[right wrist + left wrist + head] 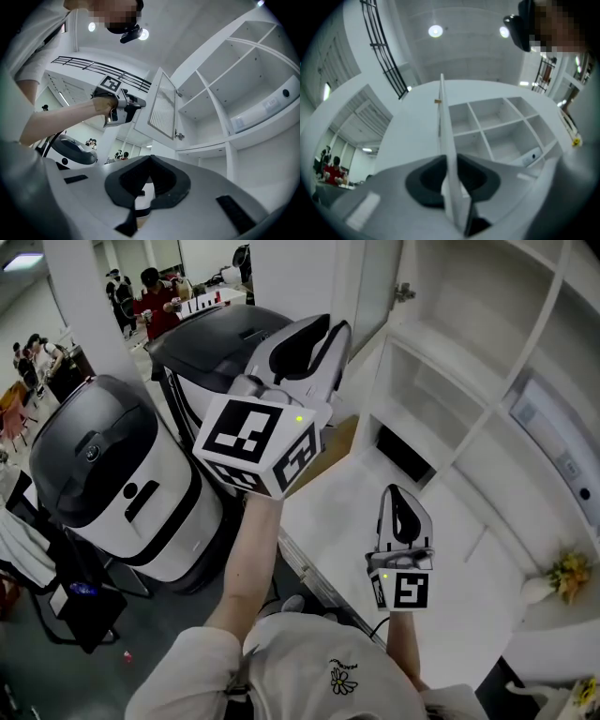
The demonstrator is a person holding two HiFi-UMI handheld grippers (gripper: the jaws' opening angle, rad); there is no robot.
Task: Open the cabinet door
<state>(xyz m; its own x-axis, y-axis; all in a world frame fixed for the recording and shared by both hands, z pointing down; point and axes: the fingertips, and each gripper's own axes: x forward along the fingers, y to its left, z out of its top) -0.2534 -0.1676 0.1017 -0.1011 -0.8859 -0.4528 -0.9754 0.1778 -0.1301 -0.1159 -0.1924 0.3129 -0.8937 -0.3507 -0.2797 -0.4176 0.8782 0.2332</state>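
The room is a bright hall with ceiling lamps. People [155,296] stand far behind, and two round machines [112,474] with dark lids stand at the left.

The cabinet door [159,110] is already swung out from the white cabinet [487,409] and stands about edge-on to the open shelves. It is a flat, stiff white panel with a finely ribbed field in a plain frame. Its long axis is upright, and it hangs on small metal hinges [178,136] on the side toward the shelves.

The left gripper [449,161] is clamped on the free edge of the door. The thin board runs straight up between the dark padded jaws, and both pads press on it. So the door lies directly in this gripper, and any further swing will probably turn about the hinge line, away from the shelves.

The right gripper [150,159] is lower and well apart from the door, before the cabinet's lower compartments. Its jaws are together at the tips and hold nothing.

The shelves are smooth, painted and mostly bare. A small bunch of yellow flowers [567,573] is at the right.
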